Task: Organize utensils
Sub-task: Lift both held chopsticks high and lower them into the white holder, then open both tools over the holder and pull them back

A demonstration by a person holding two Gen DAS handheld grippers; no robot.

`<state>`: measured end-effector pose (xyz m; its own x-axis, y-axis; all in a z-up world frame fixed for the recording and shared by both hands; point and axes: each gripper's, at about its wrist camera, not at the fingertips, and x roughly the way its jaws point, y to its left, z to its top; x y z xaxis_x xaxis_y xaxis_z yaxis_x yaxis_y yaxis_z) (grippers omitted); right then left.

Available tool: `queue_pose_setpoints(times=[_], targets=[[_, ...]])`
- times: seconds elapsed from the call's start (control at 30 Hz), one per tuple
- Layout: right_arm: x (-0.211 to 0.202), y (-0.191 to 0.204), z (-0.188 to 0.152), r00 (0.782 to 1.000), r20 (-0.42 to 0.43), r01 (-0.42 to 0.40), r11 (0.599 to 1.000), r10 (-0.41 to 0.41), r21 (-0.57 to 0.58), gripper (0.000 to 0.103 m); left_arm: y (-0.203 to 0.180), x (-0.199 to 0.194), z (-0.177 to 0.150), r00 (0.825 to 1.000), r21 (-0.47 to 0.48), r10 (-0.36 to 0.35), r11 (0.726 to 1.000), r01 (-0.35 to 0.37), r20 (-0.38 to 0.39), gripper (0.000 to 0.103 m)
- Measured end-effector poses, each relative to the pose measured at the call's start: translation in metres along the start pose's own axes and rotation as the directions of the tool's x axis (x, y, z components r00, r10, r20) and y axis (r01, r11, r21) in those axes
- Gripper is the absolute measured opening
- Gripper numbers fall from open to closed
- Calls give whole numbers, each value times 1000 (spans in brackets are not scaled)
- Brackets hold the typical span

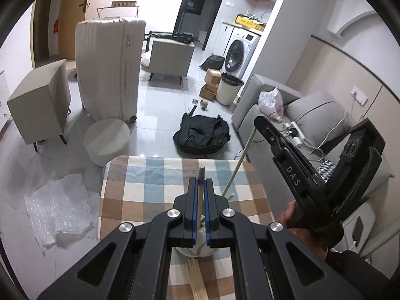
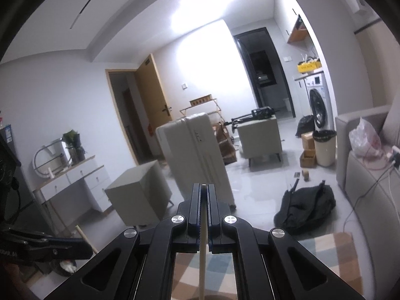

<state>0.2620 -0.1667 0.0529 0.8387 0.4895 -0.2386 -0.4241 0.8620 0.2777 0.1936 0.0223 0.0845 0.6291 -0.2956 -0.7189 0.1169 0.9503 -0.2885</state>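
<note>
Two claws were clamped: left claw (image 1: pixel 201 187) gripped a flat wooden utensil (image 1: pixel 201 175) above a round bowl (image 1: pixel 197 248); right claw (image 2: pixel 205 195) gripped a pale stick (image 2: pixel 203 250).

Flat utensil handle (image 1: pixel 201 195), pale chopstick (image 2: pixel 203 247)

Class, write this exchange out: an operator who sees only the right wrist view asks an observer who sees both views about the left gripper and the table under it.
Operator: Is the left gripper holding anything?
Observer: Yes. The left gripper is shut on a thin flat stick that pokes out past its fingertips.
Operator: What is on the table under it?
Observer: A round white container shows between the fingers, on the checked tablecloth.
</note>
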Motion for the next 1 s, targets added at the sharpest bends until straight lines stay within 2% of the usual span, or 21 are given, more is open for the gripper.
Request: queue_pose_setpoints(times=[0.33, 0.57, 0.7, 0.77, 0.8, 0.87, 0.93, 1.0], targets=[[30, -17, -45, 998, -31, 60, 996, -58, 64, 3, 11, 29, -7, 999, 19, 3, 1000, -2, -51, 0], [31, -6, -57, 995, -97, 16, 1000, -17, -13, 4, 9, 43, -17, 991, 15, -37, 999, 40, -129, 0], [21, -2, -57, 989, -151, -18, 999, 13, -27, 9, 7, 44, -16, 986, 6, -39, 999, 41, -163, 2], [14, -3, -58, 986, -165, -6, 999, 0, -38, 20, 5, 41, -16, 986, 15, -11, 1000, 14, -166, 18], [9, -4, -58, 986, -169, 0, 999, -6, -38, 22, 4, 38, -17, 987, 20, 4, 1000, 0, -159, 22], [-5, -8, -58, 985, -172, 11, 1000, -14, -20, 27, 4, 33, -19, 989, 15, 30, 999, -28, -143, 39], [-21, -13, -59, 984, -174, 34, 999, -34, 1, 34, 6, 24, -22, 991, 3, 52, 999, -52, -124, 46], [-35, -18, -59, 983, -178, 51, 999, -48, 15, 36, 5, 13, -26, 992, -8, 74, 997, -75, -102, 48]])
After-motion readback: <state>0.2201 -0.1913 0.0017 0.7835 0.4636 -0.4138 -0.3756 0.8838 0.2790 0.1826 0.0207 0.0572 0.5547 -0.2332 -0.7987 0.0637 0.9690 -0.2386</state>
